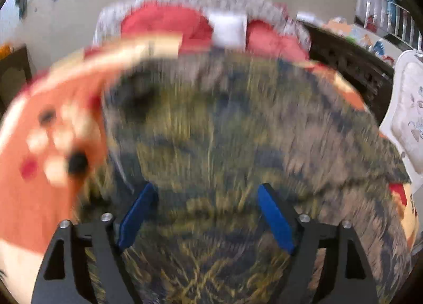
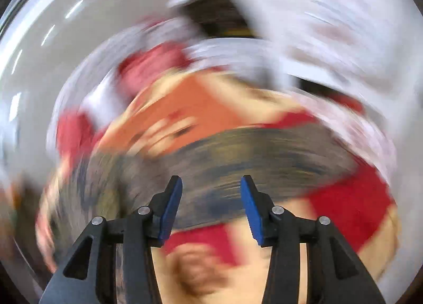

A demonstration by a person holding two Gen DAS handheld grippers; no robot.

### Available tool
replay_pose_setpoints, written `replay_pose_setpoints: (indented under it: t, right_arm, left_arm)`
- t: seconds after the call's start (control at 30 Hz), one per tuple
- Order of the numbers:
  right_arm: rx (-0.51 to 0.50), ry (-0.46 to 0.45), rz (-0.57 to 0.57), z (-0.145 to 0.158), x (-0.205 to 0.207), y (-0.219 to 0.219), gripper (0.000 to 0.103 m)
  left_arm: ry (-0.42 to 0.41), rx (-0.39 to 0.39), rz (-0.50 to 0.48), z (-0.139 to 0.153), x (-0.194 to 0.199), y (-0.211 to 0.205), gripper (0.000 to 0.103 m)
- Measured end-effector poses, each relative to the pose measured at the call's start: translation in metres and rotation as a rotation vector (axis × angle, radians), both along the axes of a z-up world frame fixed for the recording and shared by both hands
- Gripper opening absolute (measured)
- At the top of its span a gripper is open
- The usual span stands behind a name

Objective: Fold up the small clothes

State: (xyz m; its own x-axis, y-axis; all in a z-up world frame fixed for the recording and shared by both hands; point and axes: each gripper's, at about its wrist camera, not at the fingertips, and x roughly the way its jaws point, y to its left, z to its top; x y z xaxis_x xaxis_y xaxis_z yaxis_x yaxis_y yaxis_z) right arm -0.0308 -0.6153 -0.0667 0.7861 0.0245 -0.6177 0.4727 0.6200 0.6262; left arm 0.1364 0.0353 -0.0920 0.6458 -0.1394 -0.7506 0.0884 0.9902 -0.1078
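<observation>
A dark garment (image 1: pixel 211 124) with an olive, grey and navy print lies spread on an orange, red and cream patterned cover (image 1: pixel 39 171). In the left wrist view my left gripper (image 1: pixel 207 186) hangs over the garment's near part, its blue pads (image 1: pixel 137 219) wide apart and pressing on nothing. The right wrist view is heavily blurred. There my right gripper (image 2: pixel 211 178) stands open with a clear gap between its pads, over the edge where the dark garment (image 2: pixel 238 163) meets the red and cream cover (image 2: pixel 201 240). Whether either gripper touches the cloth cannot be told.
Behind the cover sits a red cushion (image 1: pixel 169 23) with a grey fuzzy rim and a white patch (image 1: pixel 228 28). Dark furniture (image 1: pixel 343 58) stands at the back right, and a white padded seat (image 1: pixel 407 108) at the far right. A pale wall lies beyond.
</observation>
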Motion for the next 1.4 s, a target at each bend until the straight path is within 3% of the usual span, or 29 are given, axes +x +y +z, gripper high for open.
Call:
replay_pose_setpoints:
  t: [0.07, 0.13, 0.2, 0.4, 0.57, 0.6, 0.7, 0.8, 0.87, 1.03, 1.17, 1.27, 1.4]
  right_arm:
    - [0.262, -0.071, -0.138, -0.035, -0.035, -0.054, 0.052]
    - [0.435, -0.109, -0.21, -0.064, -0.047, -0.076, 0.052]
    - [0.514, -0.115, -0.248, -0.085, -0.051, -0.086, 0.052]
    - [0.586, -0.033, -0.265, -0.124, -0.02, -0.086, 0.052]
    - [0.544, -0.085, -0.305, -0.136, -0.014, -0.094, 0.046]
    - [0.539, -0.091, -0.316, -0.136, -0.014, -0.095, 0.042]
    - [0.46, -0.078, -0.287, -0.125, -0.009, -0.1, 0.014]
    - [0.304, -0.084, -0.249, -0.083, -0.007, -0.101, 0.012]
    - [0.187, -0.108, -0.21, -0.039, -0.004, -0.096, 0.012]
    - [-0.115, -0.272, -0.129, 0.1, -0.003, -0.059, 0.012]
    - [-0.234, -0.412, -0.046, 0.179, 0.001, -0.009, 0.012]
    - [-0.301, -0.455, 0.092, 0.212, 0.022, 0.048, 0.011]
    - [-0.307, -0.435, 0.323, 0.208, 0.068, 0.142, 0.011]
  left_arm:
    - [-0.009, -0.023, 0.009, 0.001, 0.002, 0.002, 0.089]
    - [0.008, -0.02, 0.005, -0.001, 0.005, 0.0, 0.091]
    - [0.007, -0.002, 0.0, -0.001, 0.006, -0.003, 0.092]
    - [0.013, 0.017, -0.001, -0.002, 0.012, -0.008, 0.093]
    - [0.014, 0.019, -0.001, -0.003, 0.009, -0.009, 0.094]
    - [0.015, 0.021, -0.001, -0.003, 0.01, -0.009, 0.094]
    - [0.015, 0.018, -0.001, -0.004, 0.01, -0.01, 0.095]
    - [0.012, 0.01, -0.001, -0.004, 0.01, -0.009, 0.095]
    - [0.011, 0.002, -0.001, -0.004, 0.009, -0.007, 0.095]
    - [0.004, -0.03, -0.003, -0.003, 0.008, -0.002, 0.095]
    - [-0.002, -0.062, -0.005, -0.002, 0.007, 0.004, 0.095]
    - [-0.016, -0.059, -0.003, 0.003, 0.004, 0.003, 0.094]
    - [-0.075, -0.08, 0.043, 0.022, -0.021, 0.02, 0.094]
